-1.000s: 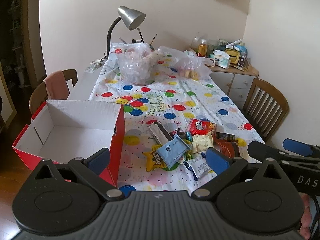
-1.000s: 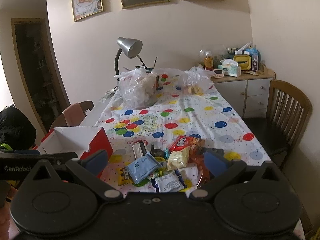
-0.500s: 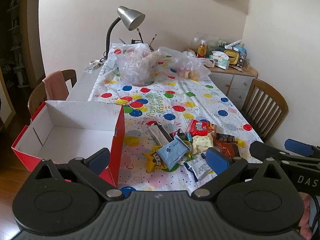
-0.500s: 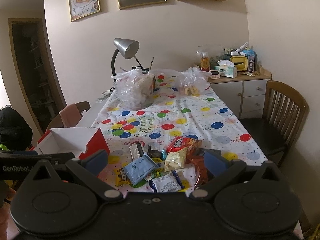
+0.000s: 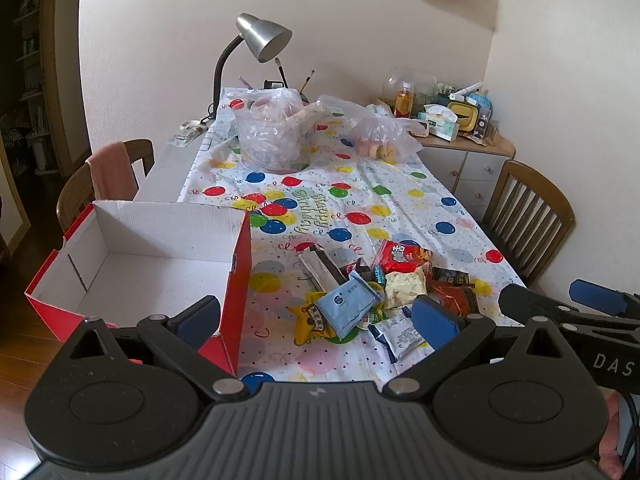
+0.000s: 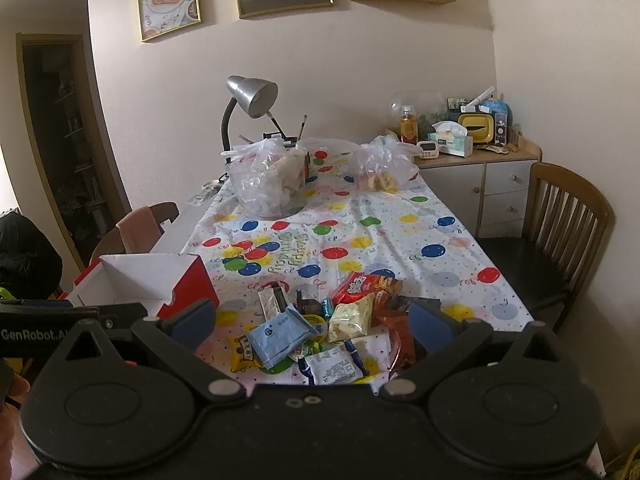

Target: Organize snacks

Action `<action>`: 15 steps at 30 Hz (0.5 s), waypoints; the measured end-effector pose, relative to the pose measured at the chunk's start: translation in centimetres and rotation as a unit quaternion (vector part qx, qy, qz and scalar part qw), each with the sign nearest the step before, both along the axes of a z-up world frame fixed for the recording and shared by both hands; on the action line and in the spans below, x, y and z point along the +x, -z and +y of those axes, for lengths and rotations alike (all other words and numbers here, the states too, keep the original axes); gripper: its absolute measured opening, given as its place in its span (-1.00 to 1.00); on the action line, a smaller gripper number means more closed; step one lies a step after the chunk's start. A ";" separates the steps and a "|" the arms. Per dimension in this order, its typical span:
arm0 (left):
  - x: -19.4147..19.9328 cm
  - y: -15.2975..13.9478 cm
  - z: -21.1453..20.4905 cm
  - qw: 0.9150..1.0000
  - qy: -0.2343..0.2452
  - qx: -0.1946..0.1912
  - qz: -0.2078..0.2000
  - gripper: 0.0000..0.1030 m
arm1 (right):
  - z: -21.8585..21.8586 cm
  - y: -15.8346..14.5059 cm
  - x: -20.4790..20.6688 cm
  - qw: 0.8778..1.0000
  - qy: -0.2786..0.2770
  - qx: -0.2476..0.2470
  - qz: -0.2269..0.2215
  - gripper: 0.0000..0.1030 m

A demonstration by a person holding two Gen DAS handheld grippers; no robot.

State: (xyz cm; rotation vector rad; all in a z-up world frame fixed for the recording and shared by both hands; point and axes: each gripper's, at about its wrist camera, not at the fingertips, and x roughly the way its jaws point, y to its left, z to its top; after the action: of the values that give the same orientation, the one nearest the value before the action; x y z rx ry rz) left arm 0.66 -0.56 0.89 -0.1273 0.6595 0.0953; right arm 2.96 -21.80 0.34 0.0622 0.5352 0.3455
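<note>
Left gripper (image 5: 316, 320): jaws spread wide, nothing between them, held above the near table edge.
Right gripper (image 6: 312, 322): jaws also wide apart and empty, above the near end of the snacks.
Snacks (image 5: 372, 292): loose heap of packets on the balloon tablecloth (image 5: 360, 184), just right of the box; a blue packet (image 5: 346, 306) lies on top.
Box (image 5: 160, 240): red outside, white inside, open, looks empty, though its near corner is hidden.
Far end: two plastic bags (image 6: 268, 178) beside a lamp (image 6: 250, 98).
</note>
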 end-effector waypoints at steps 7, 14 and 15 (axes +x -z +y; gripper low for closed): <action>0.0 0.0 -0.1 1.000 0.000 0.000 0.000 0.99 | 0.4 -0.1 -0.3 1.000 -0.001 -0.001 -0.002 1.00; 0.0 0.1 -0.1 1.000 -0.001 0.000 -0.001 0.99 | 0.5 -0.2 -0.4 1.000 -0.004 0.000 -0.002 1.00; 0.0 0.1 -0.1 1.000 -0.001 0.000 -0.001 0.99 | 0.6 -0.2 -0.4 1.000 -0.004 0.000 -0.003 1.00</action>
State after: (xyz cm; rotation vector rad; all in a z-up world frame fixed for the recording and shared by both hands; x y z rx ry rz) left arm 0.63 -0.62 0.78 -0.1284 0.6577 0.0965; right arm 2.53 -21.23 0.53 0.0599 0.5300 0.3533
